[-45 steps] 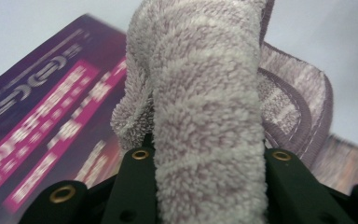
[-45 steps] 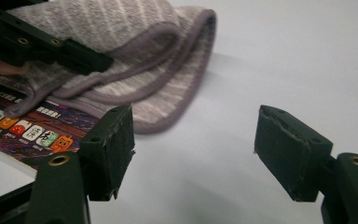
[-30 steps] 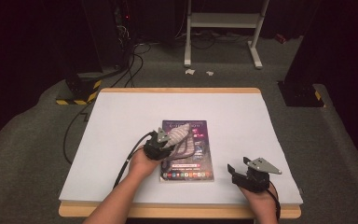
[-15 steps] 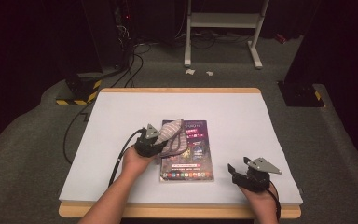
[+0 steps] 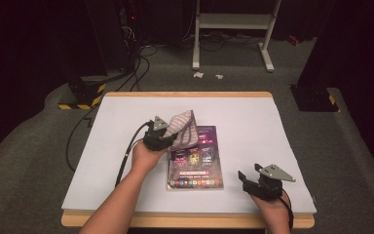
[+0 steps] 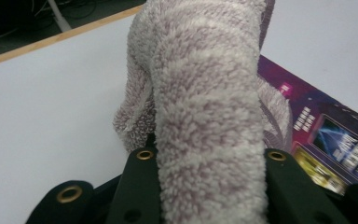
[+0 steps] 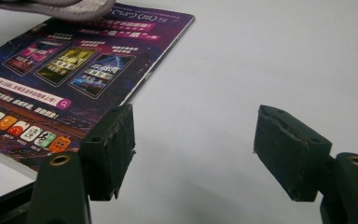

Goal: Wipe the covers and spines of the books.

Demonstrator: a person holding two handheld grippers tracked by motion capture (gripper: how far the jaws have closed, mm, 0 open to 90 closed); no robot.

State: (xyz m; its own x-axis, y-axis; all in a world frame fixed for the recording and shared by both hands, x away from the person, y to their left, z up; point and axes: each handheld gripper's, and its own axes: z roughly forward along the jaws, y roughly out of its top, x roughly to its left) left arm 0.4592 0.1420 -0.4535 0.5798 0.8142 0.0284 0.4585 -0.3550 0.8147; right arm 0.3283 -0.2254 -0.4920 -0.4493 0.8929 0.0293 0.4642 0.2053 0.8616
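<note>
From the high view, the left tongs (image 5: 168,136) grip a striped fluffy cloth (image 5: 184,128), lifted over the far end of a purple booklet (image 5: 196,158) on the white tabletop (image 5: 253,122). The right tongs (image 5: 247,178) hover near the booklet's near right corner.

In the left gripper view, the cloth (image 6: 205,121) is pinched between both jaws.

In the right gripper view, the jaws stand wide and empty beside the booklet (image 7: 70,70).

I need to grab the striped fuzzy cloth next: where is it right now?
In the high view the cloth sits left of centre, clamped in the left gripper above the far-left corner of the purple booklet.
</note>
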